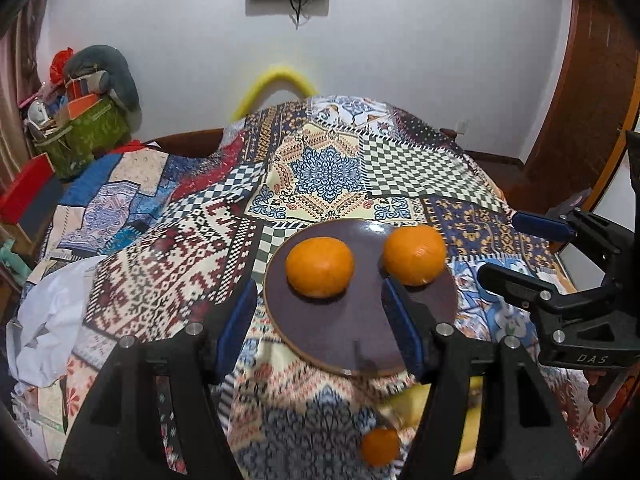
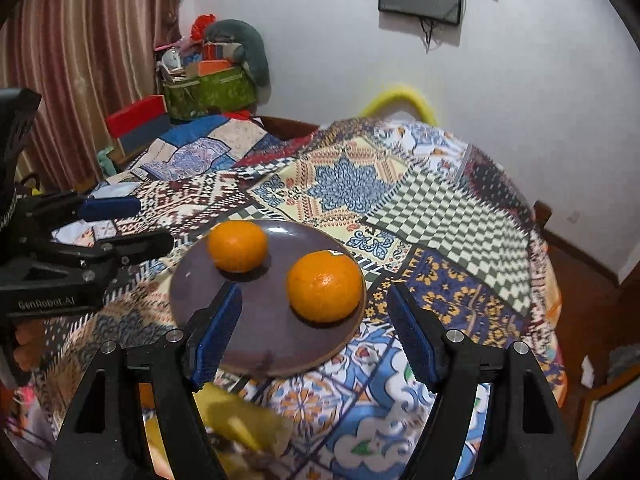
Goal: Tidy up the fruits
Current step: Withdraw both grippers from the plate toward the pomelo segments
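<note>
Hovering with both jaws wide and empty, the left gripper (image 1: pixel 320 316) and right gripper (image 2: pixel 314 328) face two oranges (image 1: pixel 320 266) (image 2: pixel 324 286) on the plate (image 1: pixel 344 344) ahead; closing off-centre risks rolling one off.

Left gripper (image 1: pixel 318 304) jaws spread wide, nothing held. Right gripper (image 2: pixel 314 306) likewise spread, holding nothing, close beside left.

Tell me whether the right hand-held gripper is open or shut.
Open. In the right wrist view, the right hand-held gripper has its blue pads spread wide, holding nothing, above the plate near one orange.
</note>
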A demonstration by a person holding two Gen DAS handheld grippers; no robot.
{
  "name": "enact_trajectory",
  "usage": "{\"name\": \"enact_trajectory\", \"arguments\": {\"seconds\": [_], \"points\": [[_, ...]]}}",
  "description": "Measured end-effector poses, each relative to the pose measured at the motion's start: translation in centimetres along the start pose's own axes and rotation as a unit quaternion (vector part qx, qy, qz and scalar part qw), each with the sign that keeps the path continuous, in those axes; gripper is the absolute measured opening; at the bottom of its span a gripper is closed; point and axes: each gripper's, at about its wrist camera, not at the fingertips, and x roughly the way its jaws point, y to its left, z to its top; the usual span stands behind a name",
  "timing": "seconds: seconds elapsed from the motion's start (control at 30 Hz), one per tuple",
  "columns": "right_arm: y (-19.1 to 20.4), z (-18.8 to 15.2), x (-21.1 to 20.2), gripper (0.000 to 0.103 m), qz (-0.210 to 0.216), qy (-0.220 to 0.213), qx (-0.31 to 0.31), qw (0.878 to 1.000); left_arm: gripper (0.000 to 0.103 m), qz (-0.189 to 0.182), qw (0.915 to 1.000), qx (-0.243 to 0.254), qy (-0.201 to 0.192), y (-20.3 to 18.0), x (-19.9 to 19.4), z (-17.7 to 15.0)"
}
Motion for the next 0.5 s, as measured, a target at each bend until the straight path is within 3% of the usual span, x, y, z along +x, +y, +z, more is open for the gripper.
{"name": "enact_trajectory", "arguments": {"seconds": [0.1,0.5], "points": [[0.8,-0.7,-2.0,0.081,-0.008,-0.017,-0.003,1.0,0.065,0.0,0.9999,-0.006,-0.009,-0.2,-2.0,-0.8],[2.1,-5.1,-6.3,0.082,-0.016,-0.023,0.02,0.999,0.065,-0.001,1.0,-0.002,-0.008,-2.2,-7.1,-5.7]]}}
